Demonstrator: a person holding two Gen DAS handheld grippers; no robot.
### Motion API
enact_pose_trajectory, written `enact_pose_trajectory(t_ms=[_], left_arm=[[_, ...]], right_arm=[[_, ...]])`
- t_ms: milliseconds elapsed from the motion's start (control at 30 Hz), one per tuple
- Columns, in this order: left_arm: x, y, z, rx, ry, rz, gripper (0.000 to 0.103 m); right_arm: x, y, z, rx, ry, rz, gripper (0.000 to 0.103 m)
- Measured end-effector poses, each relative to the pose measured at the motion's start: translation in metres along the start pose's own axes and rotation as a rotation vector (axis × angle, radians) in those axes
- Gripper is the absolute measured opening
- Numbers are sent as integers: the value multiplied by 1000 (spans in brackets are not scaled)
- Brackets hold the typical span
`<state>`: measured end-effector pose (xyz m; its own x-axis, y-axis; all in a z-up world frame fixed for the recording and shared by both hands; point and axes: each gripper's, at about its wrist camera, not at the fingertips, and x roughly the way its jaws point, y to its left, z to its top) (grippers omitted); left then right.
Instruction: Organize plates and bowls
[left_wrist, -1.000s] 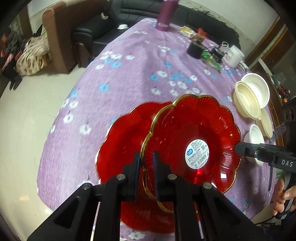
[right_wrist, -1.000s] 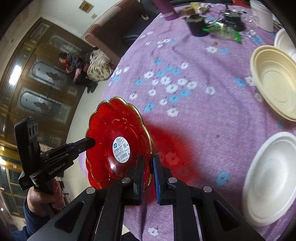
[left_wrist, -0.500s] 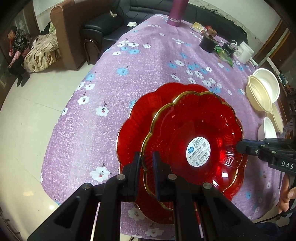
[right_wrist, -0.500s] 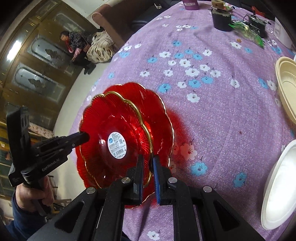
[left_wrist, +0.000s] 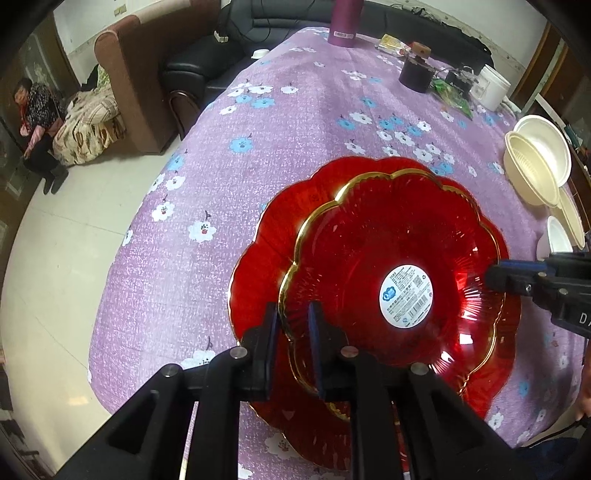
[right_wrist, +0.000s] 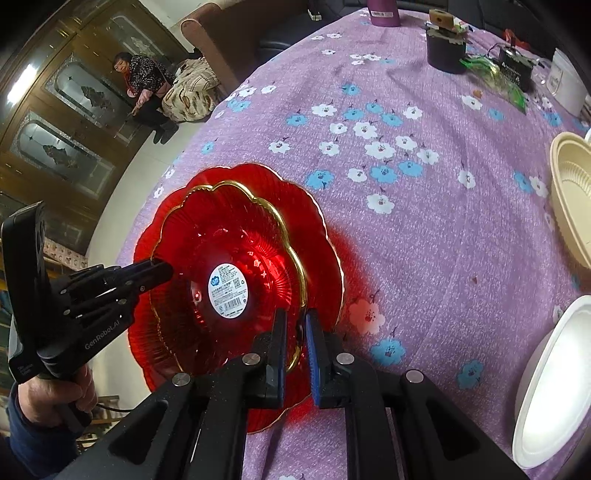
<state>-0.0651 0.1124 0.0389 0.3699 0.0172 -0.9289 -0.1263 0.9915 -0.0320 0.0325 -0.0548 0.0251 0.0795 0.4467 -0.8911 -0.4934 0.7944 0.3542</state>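
A translucent red scalloped plate with a gilt rim and a white round label (left_wrist: 406, 301) is held just above a second, similar red scalloped plate (left_wrist: 266, 236) that lies on the surface draped in a purple flowered cloth (left_wrist: 288, 122), near its front edge. The upper plate is carried from two opposite sides. The left claw (left_wrist: 293, 325) has its jaws set around the near rim; they have just been opening a little, and the gilt edge is seen between them with a gap showing, so the pinch appears to be letting go. The right claw (right_wrist: 295, 332) is pressed together on the opposite rim.

The plate is judged to be thin, stiff moulded plastic or glass: light, glossy and slippery, liable to chip at the scallops. It is best taken at the rim, in a flat stretch between lobes, and from both sides so that it stays level. Cream and white disposable bowls (left_wrist: 535, 170) stand well apart at the far right.
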Motion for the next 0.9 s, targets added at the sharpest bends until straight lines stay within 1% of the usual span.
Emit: enact_pose_trajectory(t_ms=[133, 300, 400, 467, 567, 700, 767, 900], left_arm=[[-1, -4, -1, 27, -11, 27, 17], [-2, -9, -5, 54, -34, 61, 21], [-3, -14, -8, 66, -53, 84, 25], [-4, -19, -11, 81, -66, 101, 30], [-4, -25, -14, 106, -86, 132, 35], [-4, -30, -18, 134, -108, 171, 37], [-4, -31, -20, 140, -118, 183, 37], [-5, -33, -22, 144, -136, 197, 38]], right_arm=[[1, 6, -1, -60, -13, -60, 13], [6, 23, -1, -150, -28, -135, 21], [8, 26, -1, -168, -29, -150, 23], [9, 27, 0, -177, -32, -161, 25], [9, 28, -3, -189, -37, -170, 27], [9, 33, -6, -199, -44, -178, 30], [8, 34, -10, -211, -48, -188, 31], [8, 38, -13, -226, -54, -195, 35]])
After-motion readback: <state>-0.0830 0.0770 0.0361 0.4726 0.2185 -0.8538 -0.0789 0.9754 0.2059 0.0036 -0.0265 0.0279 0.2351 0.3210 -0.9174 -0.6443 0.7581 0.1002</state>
